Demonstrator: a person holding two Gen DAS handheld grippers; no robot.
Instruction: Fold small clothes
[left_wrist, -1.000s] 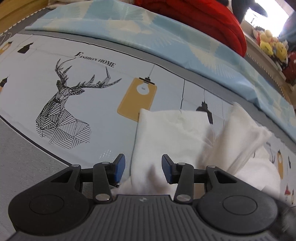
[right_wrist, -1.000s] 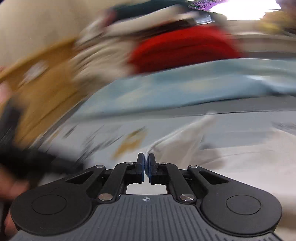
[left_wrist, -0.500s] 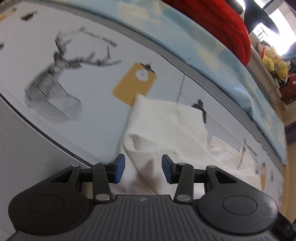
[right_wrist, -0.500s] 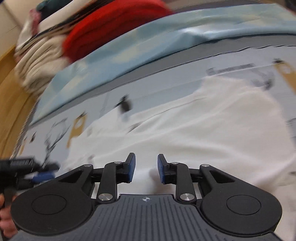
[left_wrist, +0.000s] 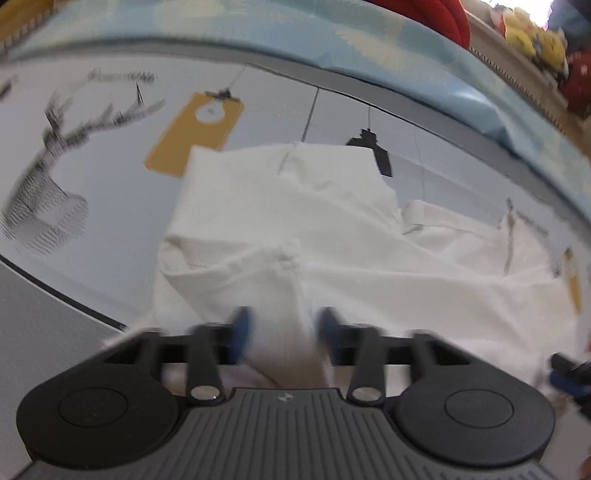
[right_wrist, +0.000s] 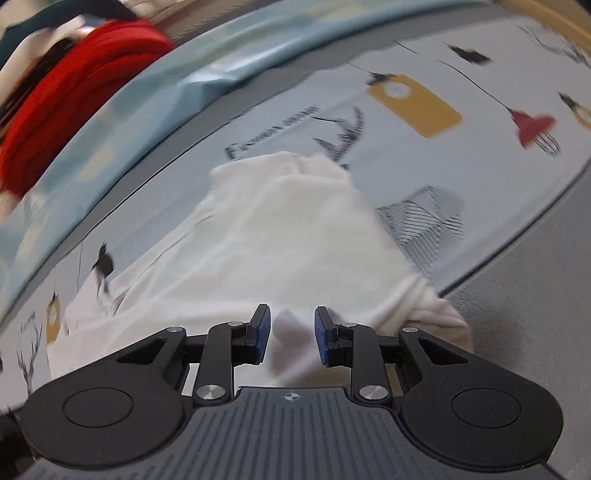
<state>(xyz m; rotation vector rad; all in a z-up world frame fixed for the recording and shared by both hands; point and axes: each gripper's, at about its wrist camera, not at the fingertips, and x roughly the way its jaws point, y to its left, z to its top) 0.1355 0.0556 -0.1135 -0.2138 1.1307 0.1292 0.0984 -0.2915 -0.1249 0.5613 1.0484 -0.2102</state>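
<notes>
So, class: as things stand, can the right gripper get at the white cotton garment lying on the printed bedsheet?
Probably yes: the right gripper hangs just over the white cotton garment with jaws parted and cloth between them; nothing blocks it.

light: bright, soft daylight | blur: left view smeared, right edges | distortion: fisheye bowing

One white garment (left_wrist: 332, 236), one printed sheet (left_wrist: 110, 192), one red blanket (right_wrist: 74, 85), two claws
</notes>
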